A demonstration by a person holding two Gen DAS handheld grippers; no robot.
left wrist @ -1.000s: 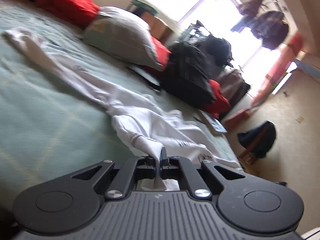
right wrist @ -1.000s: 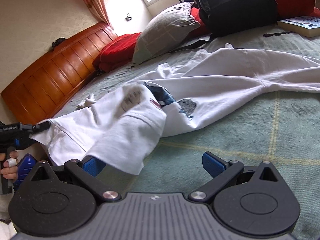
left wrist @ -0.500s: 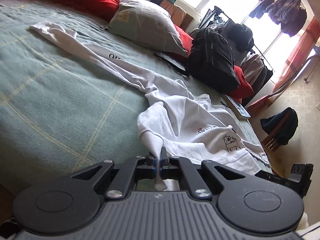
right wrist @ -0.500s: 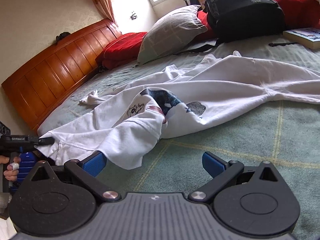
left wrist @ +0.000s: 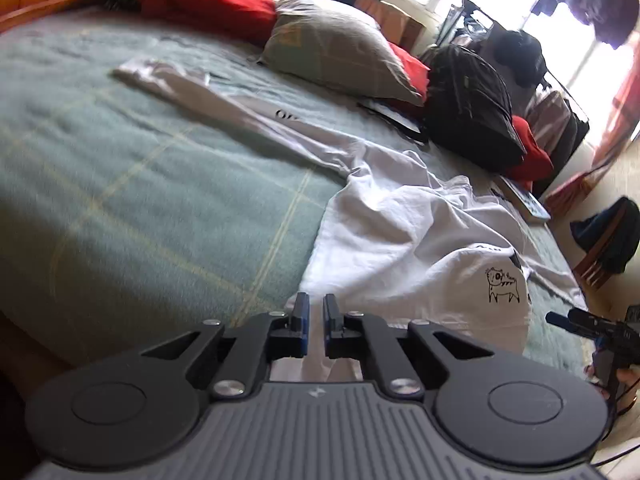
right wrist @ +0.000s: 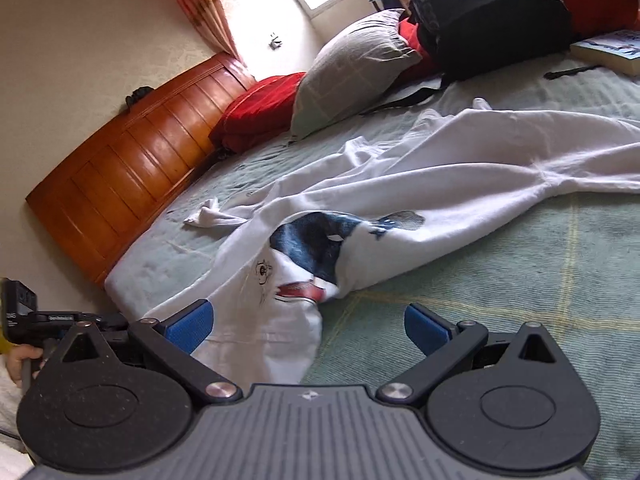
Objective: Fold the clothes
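We see a white long-sleeved shirt (left wrist: 400,236) lying crumpled across the middle of a green blanket (left wrist: 140,200) on the bed, its hem hanging over the near edge at the bottom of the left wrist view. One sleeve runs to the upper left of that frame and carries dark lettering; only something like "O" and "0" can be made out, the rest is blurred. At the lower right of the shirt we see a small line drawing of a cat-like animal. In the right wrist view the same shirt shows a dark blue print and a red band with lettering too small to read.

Our left gripper (left wrist: 316,320) sits at the bottom centre of its frame. Its jaws have just been opening: a narrow gap now stands between them, the white hem lies in that gap, and the pads do not press on it. Our right gripper (right wrist: 306,326) has its blue pads (right wrist: 188,326) wide apart, with the shirt's edge lying loose between them and nothing clamped.

Beyond the shirt, toward the top of the left wrist view, lie a grey pillow (left wrist: 340,44), red cushions (left wrist: 200,0) and a black backpack (left wrist: 472,108). A book (right wrist: 612,50) lies at the upper right of the right wrist view; its cover text is unreadable. A wooden headboard (right wrist: 128,176) fills that view's left side.
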